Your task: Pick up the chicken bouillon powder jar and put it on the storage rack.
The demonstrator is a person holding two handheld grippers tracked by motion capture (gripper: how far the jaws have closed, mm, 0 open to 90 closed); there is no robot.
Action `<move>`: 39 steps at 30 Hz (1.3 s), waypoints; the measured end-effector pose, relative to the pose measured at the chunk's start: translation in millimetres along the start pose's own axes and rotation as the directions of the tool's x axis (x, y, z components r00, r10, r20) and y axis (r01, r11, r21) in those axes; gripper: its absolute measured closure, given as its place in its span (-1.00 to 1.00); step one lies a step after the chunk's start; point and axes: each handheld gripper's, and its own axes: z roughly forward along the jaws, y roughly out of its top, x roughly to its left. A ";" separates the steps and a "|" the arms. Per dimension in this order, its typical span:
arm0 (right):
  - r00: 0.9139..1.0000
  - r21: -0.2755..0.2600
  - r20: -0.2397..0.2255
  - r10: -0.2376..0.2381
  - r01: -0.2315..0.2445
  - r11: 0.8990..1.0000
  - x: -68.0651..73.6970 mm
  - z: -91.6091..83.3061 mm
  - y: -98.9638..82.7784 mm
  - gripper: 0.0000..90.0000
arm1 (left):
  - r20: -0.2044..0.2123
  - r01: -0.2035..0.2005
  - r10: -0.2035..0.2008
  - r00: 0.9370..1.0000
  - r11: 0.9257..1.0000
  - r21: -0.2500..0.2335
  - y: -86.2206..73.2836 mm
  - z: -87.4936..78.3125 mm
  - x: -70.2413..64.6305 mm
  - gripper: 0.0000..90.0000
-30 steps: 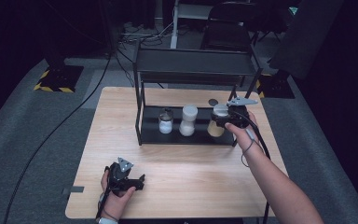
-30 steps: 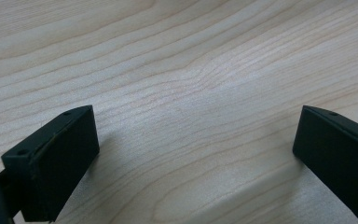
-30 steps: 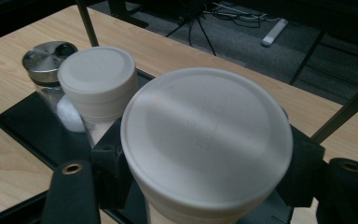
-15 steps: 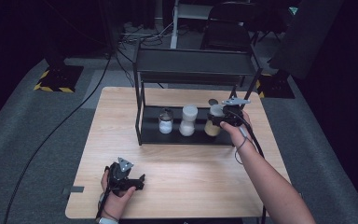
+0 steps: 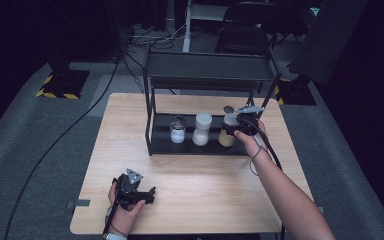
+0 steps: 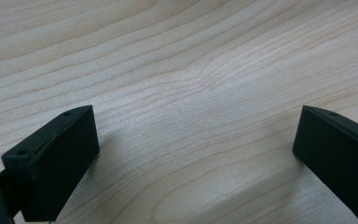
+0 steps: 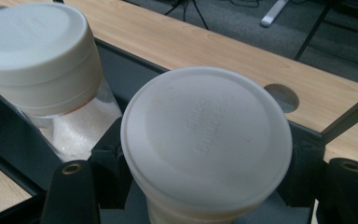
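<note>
right fingers (image 5: 236,129) clamped on the tan jar (image 5: 226,136), setting it on the rack (image 5: 200,145); next, let go without tipping it. left fingers (image 5: 141,196) wide, idle on the surface (image 5: 220,190)

White-lidded jar (image 7: 205,144) clamped in right gripper (image 7: 205,186); second white-lidded jar (image 7: 37,60) at 10 o'clock; wooden surface (image 7: 205,42) at 12.

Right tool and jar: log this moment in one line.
right tool: shut on jar | jar: on rack shelf | left tool: open, over table
</note>
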 end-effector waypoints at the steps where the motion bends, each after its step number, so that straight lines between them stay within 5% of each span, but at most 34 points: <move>1: 1.000 -0.003 -0.002 0.004 -0.004 1.000 -0.7 0.0 -0.6 -0.24 | 0.000 0.000 0.000 1.000 1.000 0.000 0.0 0.0 0.1 -0.99; 8: 1.000 0.001 -0.002 -0.002 0.002 1.000 -1.3 0.3 -0.1 -0.26 | 0.000 0.000 0.000 1.000 1.000 0.000 0.1 0.1 0.0 -0.99; 18: 1.000 -0.022 -0.004 -0.026 0.026 0.999 4.3 -13.8 2.0 -0.73 | 0.000 0.000 0.000 1.000 1.000 0.000 0.1 0.1 0.0 -0.99; 23: 1.000 -0.069 -0.001 0.008 -0.008 0.998 8.6 -32.6 -0.5 -0.83 | 0.000 0.001 -0.001 1.000 1.000 0.000 0.0 0.1 -0.1 -0.99; 39: 0.999 -0.121 -0.031 -0.034 0.030 0.992 17.6 -102.1 -14.4 -0.87 | 0.000 0.000 0.000 1.000 1.000 0.000 0.1 0.1 0.0 -0.99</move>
